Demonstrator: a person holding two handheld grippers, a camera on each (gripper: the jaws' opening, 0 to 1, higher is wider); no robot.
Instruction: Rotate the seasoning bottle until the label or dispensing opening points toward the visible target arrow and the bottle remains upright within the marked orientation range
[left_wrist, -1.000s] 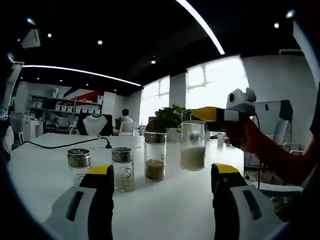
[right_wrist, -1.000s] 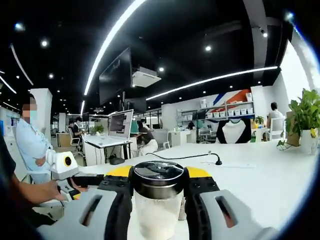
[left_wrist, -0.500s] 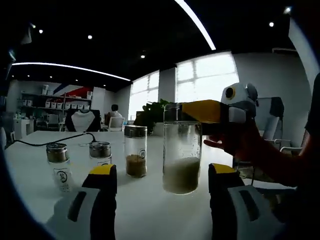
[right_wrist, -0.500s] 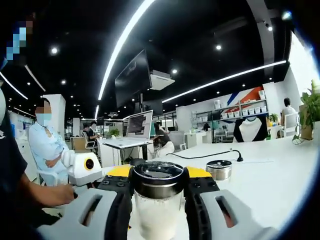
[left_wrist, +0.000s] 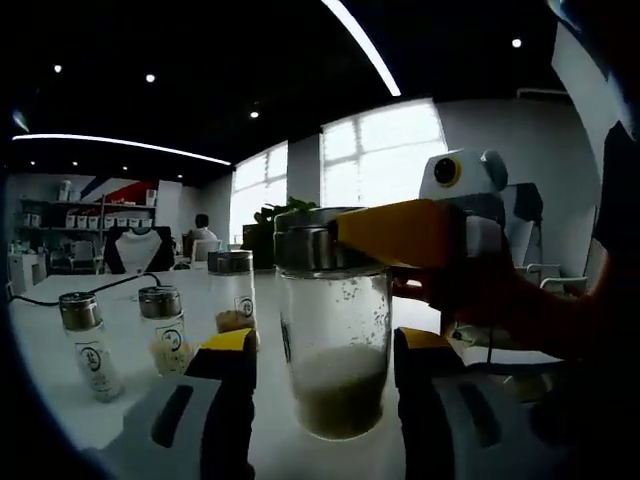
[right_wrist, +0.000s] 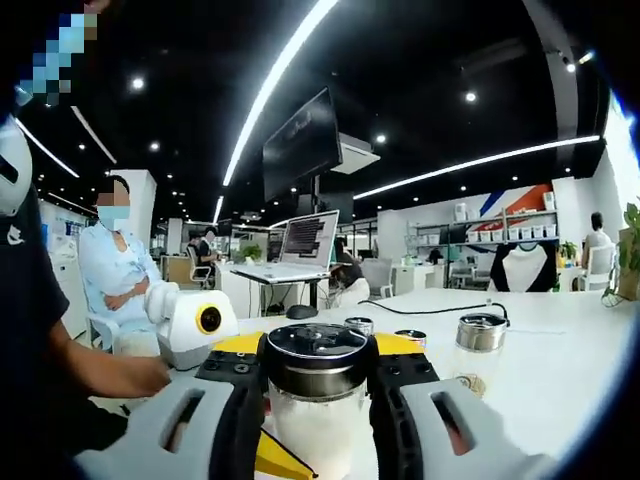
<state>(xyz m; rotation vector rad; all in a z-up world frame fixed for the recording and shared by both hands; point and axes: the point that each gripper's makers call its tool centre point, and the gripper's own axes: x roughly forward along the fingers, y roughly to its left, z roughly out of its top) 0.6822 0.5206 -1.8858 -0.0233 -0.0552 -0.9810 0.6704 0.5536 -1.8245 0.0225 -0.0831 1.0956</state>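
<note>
A glass seasoning bottle with a metal lid and pale granules stands upright between my left gripper's yellow-tipped jaws. They are open, with a small gap on each side of the glass. My right gripper's yellow finger clamps the bottle at its lid, with a hand behind it. In the right gripper view, my right gripper is shut on the lid of the same bottle. A yellow tip of the left gripper shows low beside the glass.
Three more seasoning bottles stand in a row on the white table, to the left of the held one. They also show as bottles beyond the lid. A seated person and desks lie further off.
The right gripper has carried the bottle away from the row and in between the left gripper's jaws. Those jaws have narrowed around it. The right gripper stays shut on the lid.
</note>
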